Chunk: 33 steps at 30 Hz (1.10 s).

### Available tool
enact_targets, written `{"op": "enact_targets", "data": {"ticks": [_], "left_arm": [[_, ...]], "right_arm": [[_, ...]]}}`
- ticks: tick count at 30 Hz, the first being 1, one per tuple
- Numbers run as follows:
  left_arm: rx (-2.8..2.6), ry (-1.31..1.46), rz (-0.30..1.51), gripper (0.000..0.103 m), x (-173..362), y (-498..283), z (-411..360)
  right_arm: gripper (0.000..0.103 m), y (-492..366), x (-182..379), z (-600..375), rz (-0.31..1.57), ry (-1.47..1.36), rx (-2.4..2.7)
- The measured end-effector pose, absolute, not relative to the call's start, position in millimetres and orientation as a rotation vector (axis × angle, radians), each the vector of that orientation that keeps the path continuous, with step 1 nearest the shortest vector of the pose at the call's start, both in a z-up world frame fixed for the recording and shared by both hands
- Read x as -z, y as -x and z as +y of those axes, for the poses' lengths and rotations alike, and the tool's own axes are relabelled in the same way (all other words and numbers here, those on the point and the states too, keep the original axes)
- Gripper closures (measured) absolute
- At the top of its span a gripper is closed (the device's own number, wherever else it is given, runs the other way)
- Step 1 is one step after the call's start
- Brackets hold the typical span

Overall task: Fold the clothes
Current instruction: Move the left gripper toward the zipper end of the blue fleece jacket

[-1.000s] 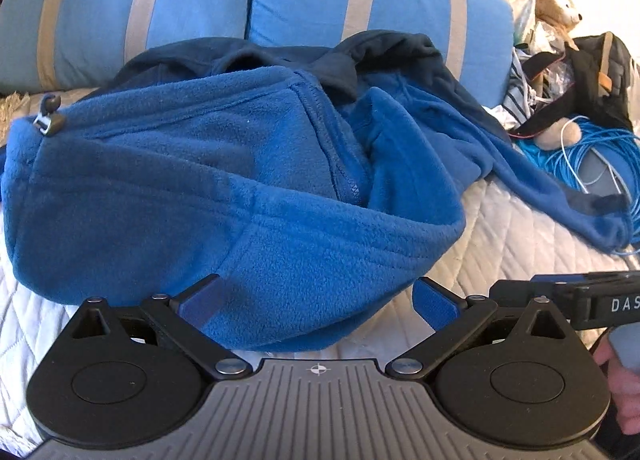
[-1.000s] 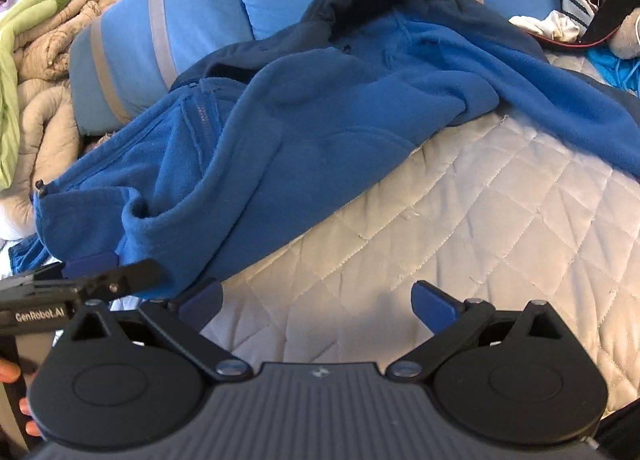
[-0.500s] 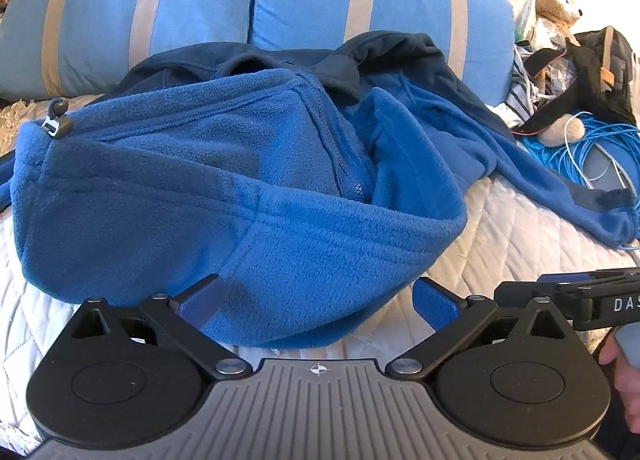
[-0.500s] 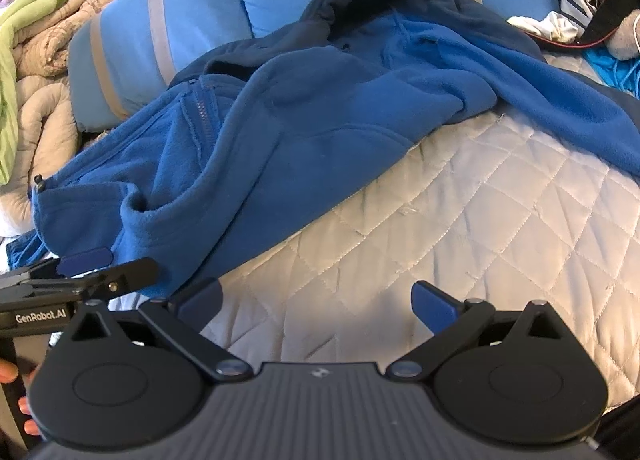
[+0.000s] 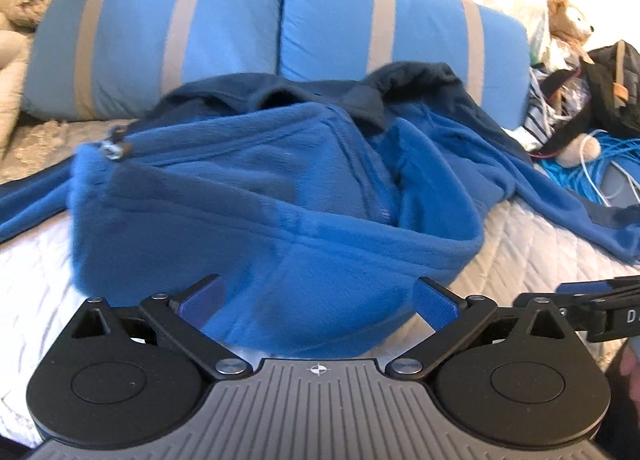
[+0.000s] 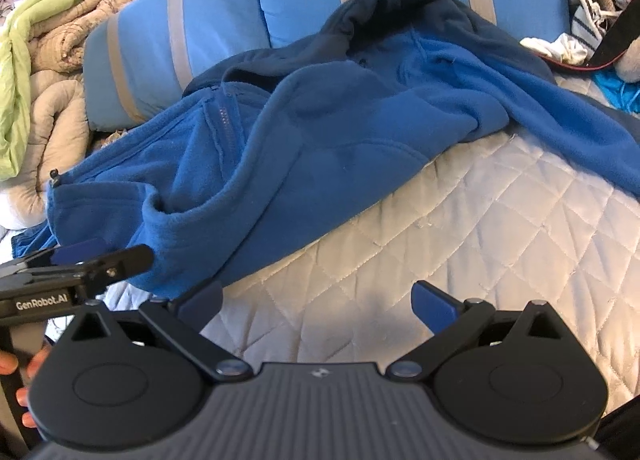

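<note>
A blue fleece jacket with a dark navy collar lies crumpled on the white quilted bed, its zipper pull at the left. My left gripper is open, with the jacket's near hem lying between its spread fingers. In the right wrist view the jacket spreads across the upper middle, one sleeve trailing right. My right gripper is open over bare quilt, just right of the hem. The left gripper shows side-on at that hem, and the right gripper at the left wrist view's right edge.
Two blue pillows with tan stripes stand behind the jacket. A teddy bear, a black bag and blue cable crowd the right. Beige and green blankets are piled at the left.
The left wrist view has drawn back and tilted up, so the pillows show fully and the jacket sits farther off. The right gripper has barely shifted. Both stay open.
</note>
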<state>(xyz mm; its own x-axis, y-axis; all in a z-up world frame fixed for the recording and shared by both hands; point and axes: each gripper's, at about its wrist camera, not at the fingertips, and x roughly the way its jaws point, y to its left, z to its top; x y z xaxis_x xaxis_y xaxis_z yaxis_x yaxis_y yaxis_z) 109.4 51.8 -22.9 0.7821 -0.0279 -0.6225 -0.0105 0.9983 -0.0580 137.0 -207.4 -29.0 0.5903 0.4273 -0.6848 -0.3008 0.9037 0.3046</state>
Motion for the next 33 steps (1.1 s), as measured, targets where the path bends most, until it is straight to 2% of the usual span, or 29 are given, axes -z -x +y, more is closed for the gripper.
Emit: {"op": "enact_targets", "data": {"ticks": [10,18,27,33], "left_arm": [[-0.023,0.059,0.648,0.001,28.3,-81.7,50.7],[-0.149,-0.012,0.533,0.001,8.3,-64.9,54.5],[-0.357,-0.263,0.457,0.002,-8.5,-73.3,55.9],[-0.341,-0.410,0.487,0.009,-1.4,-102.4,52.5]], "right_arm": [[0.000,-114.6,24.2,-206.1,0.792,-0.141,-0.405],[0.000,-111.5,25.1,-208.4,0.795,-0.153,-0.395],[0.000,-115.8,29.2,-212.2,0.836,-0.224,-0.415],[0.000,-116.0,28.6,-210.2,0.841,-0.225,-0.421]]}}
